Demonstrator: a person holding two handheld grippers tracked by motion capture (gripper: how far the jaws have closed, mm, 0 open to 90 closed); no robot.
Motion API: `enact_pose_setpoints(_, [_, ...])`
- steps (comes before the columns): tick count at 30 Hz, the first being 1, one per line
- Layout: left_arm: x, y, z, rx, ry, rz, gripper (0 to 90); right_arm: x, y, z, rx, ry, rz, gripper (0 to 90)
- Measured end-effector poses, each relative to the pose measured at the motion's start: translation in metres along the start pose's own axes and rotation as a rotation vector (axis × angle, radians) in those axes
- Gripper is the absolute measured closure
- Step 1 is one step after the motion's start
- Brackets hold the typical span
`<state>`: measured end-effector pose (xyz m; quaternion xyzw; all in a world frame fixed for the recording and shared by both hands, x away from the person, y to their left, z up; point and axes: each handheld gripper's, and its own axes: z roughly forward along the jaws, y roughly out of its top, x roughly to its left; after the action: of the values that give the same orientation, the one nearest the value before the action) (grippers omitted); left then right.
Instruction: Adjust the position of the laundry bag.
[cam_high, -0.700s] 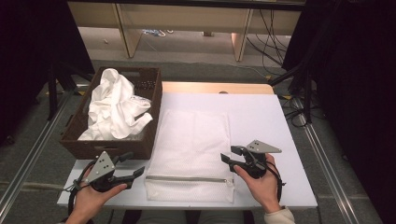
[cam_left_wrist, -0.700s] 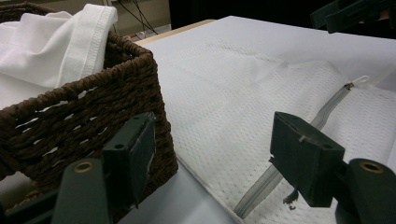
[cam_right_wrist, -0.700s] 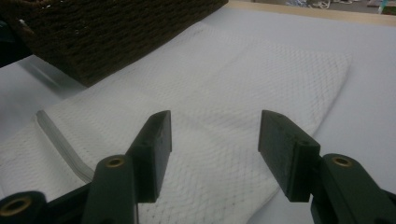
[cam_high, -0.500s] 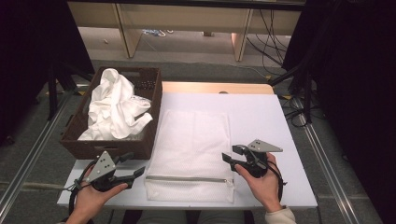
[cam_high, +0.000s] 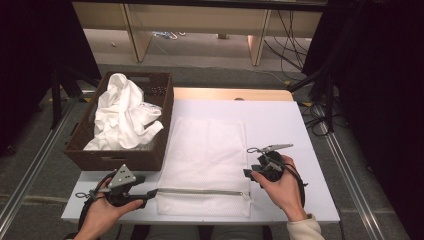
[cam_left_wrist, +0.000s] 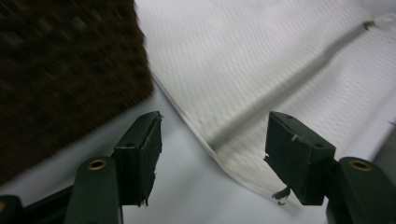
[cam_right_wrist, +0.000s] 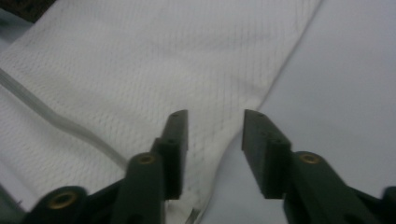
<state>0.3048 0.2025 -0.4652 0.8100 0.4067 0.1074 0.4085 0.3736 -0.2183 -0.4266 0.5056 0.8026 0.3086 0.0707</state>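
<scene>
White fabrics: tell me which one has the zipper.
The flat mesh bag on the table has it, along its near edge; the crumpled cloth in the basket shows none.

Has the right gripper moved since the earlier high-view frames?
Yes. The right gripper has edged left to the mesh bag's right edge, near the zipper's end.

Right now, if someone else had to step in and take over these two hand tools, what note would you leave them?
Left gripper: open, at the left end of the zipper, gripping nothing.
Right gripper: open, at the right edge of the mesh bag, gripping nothing.
Bag lies flat on the table, zipper closed. White cloth sits in the brown basket.
Done: nothing visible yet.
Left: probably unzip the bag and put the cloth in.
</scene>
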Motion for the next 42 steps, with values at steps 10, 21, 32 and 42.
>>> enact_pose_setpoints(10, [0.003,0.003,0.025,0.141,0.0,0.015,40.5,-0.006,0.023,0.025,0.176,-0.026,0.078,68.3])
enact_pose_setpoints(21, [0.001,0.002,0.034,0.174,-0.014,0.034,61.6,-0.019,0.029,0.054,0.24,-0.03,0.11,76.4])
enact_pose_setpoints(32, [-0.001,0.012,0.04,0.219,0.025,0.069,84.8,-0.02,0.033,0.058,0.266,-0.074,0.102,90.0])
enact_pose_setpoints(42, [-0.006,0.03,0.06,0.217,-0.008,0.069,86.0,-0.041,0.037,0.044,0.237,-0.096,0.159,90.0])
